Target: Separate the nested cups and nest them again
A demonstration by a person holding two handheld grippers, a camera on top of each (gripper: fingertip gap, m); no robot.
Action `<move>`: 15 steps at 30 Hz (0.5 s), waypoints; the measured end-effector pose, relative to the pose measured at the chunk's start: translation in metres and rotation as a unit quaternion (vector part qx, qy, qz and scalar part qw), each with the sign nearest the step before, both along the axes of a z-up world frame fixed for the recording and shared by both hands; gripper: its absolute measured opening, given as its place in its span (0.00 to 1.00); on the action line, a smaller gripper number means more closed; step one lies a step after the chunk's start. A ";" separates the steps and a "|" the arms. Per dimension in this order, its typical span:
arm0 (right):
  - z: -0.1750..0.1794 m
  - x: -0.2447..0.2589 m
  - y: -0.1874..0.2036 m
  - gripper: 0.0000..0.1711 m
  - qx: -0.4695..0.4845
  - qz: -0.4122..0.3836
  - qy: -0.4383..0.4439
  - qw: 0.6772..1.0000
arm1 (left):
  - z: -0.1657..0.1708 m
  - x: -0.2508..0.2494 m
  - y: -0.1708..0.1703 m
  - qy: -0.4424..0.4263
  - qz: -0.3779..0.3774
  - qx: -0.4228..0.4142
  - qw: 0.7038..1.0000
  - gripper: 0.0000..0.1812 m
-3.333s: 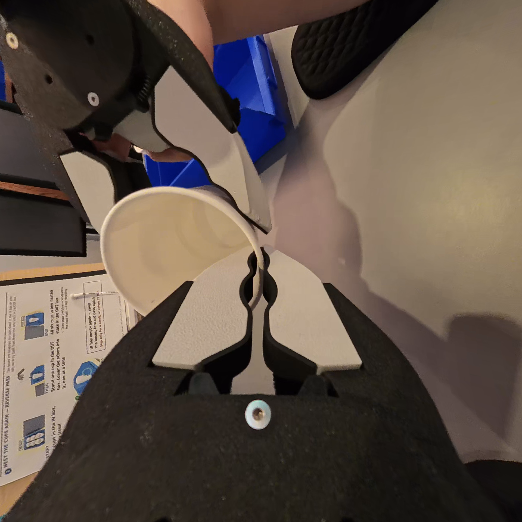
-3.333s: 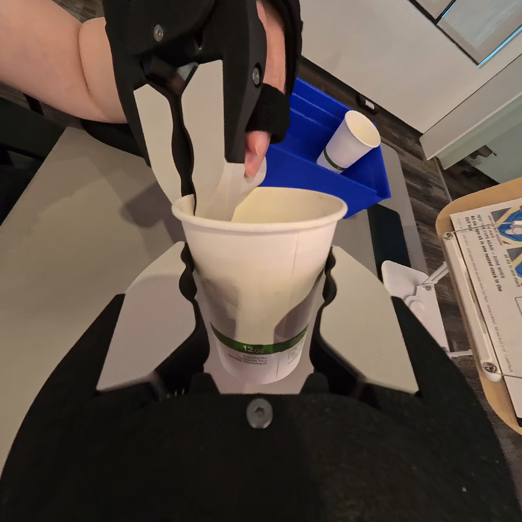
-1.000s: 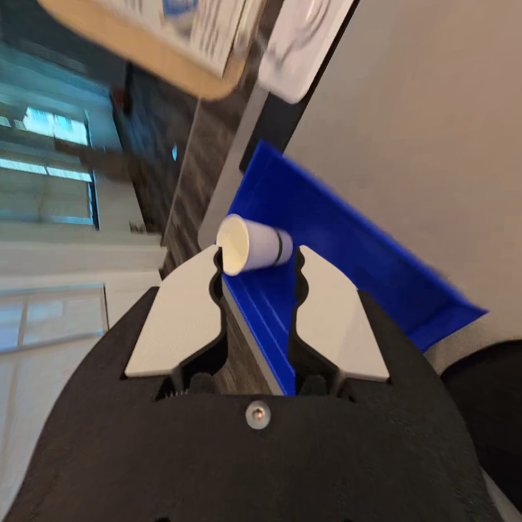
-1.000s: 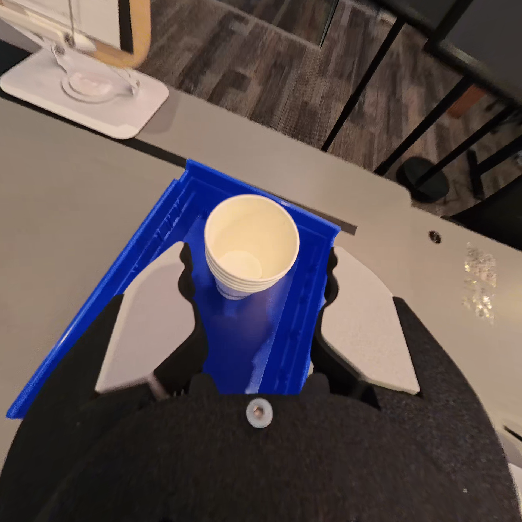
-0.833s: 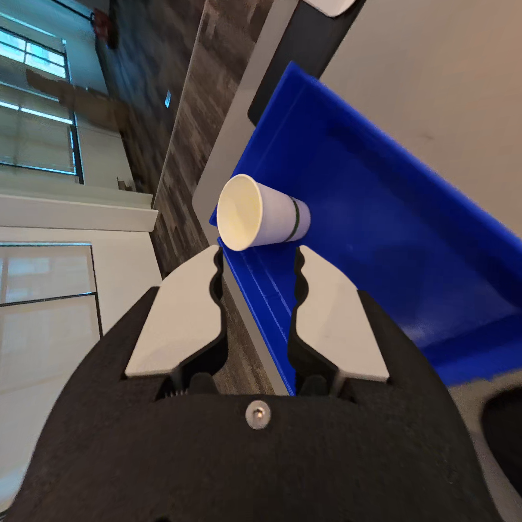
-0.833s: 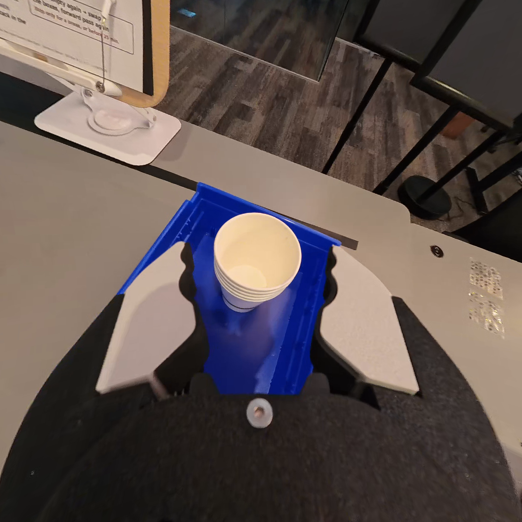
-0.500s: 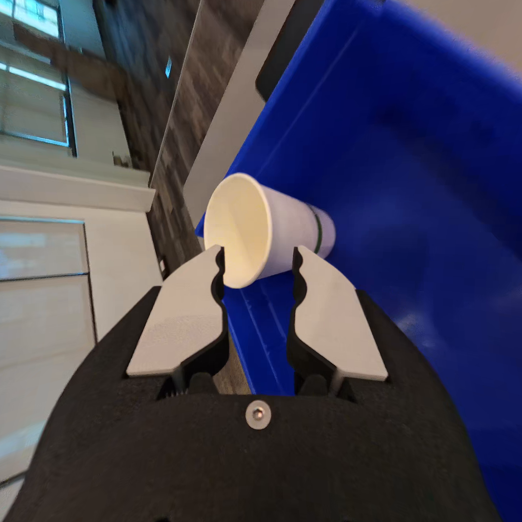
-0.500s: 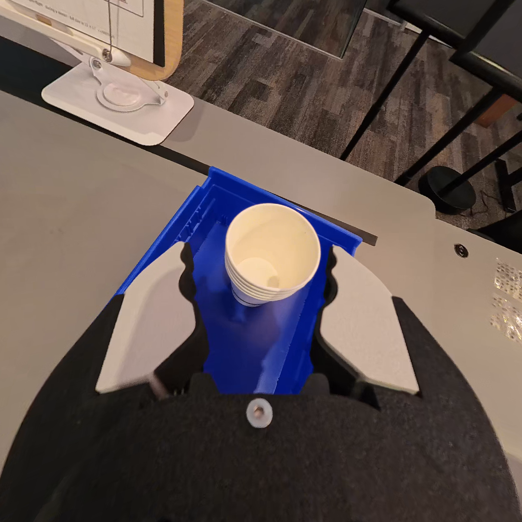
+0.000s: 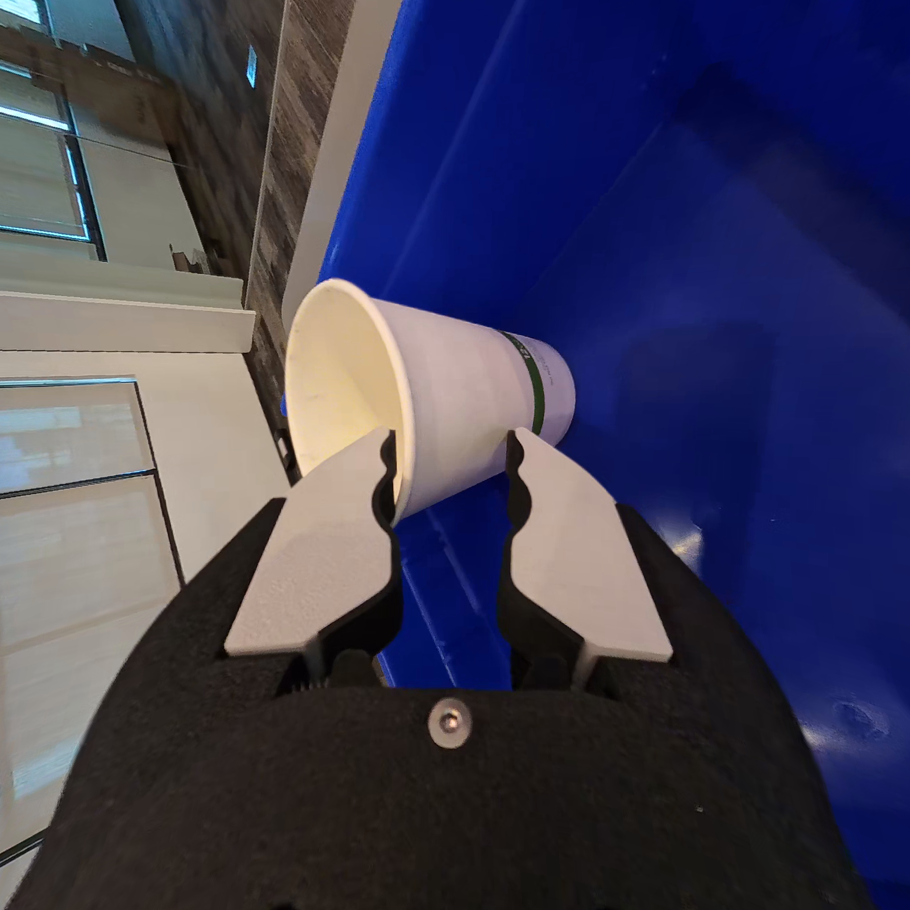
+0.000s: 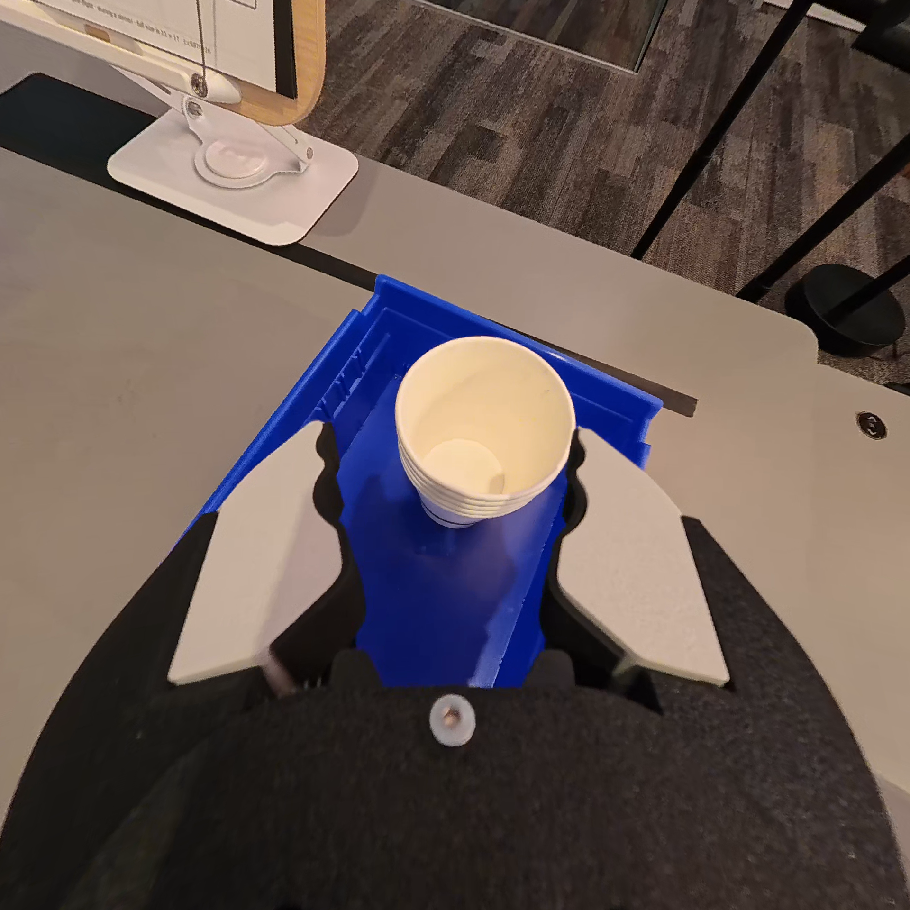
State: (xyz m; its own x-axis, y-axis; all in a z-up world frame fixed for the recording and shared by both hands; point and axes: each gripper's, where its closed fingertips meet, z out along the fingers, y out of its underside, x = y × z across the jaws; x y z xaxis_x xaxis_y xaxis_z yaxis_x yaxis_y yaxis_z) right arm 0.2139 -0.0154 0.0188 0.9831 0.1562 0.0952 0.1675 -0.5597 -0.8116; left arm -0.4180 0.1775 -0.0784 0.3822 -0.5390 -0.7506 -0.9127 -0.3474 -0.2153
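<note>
Left gripper (image 9: 449, 440) tilted sideways at the blue bin (image 9: 714, 305), jaws part-spread — one finger (image 9: 335, 522) overlapping the mouth of the cup stack (image 9: 443, 408), the other alongside the outer wall near the green band; straddling the rim and wall, contact not clear, no visible squeeze on the paper. Right gripper (image 10: 449, 443) above the bin (image 10: 433, 591), looking down, jaws spread wide; right fingertip (image 10: 581, 453) just beside the stack's rim, left one well apart from it. Stack of nested white paper cups (image 10: 485, 433) upright at the far end of the bin, several rims showing one under another. Bin on the grey worktop (image 10: 123, 394), near its far edge; white stand base (image 10: 236, 182) further left on the same worktop.
</note>
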 end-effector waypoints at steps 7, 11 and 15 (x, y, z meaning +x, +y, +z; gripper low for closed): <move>-0.003 0.001 0.000 0.52 -0.005 0.001 0.006 1.000 | 0.000 0.001 -0.009 0.008 -0.004 -0.020 1.000 0.15; -0.006 0.000 0.000 0.52 -0.013 0.001 0.004 1.000 | -0.004 0.002 -0.018 -0.003 -0.005 -0.056 0.998 0.08; -0.008 -0.002 0.000 0.52 -0.020 0.003 0.005 1.000 | -0.005 0.001 -0.024 -0.011 0.000 -0.074 0.997 0.05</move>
State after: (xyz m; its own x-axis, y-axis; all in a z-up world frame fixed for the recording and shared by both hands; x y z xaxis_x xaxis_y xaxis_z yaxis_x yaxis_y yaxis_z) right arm 0.2115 -0.0149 0.0109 0.9830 0.1656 0.0797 0.1635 -0.5905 -0.7903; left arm -0.4170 0.1539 -0.0836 0.3980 -0.6427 -0.6547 -0.9083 -0.3765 -0.1825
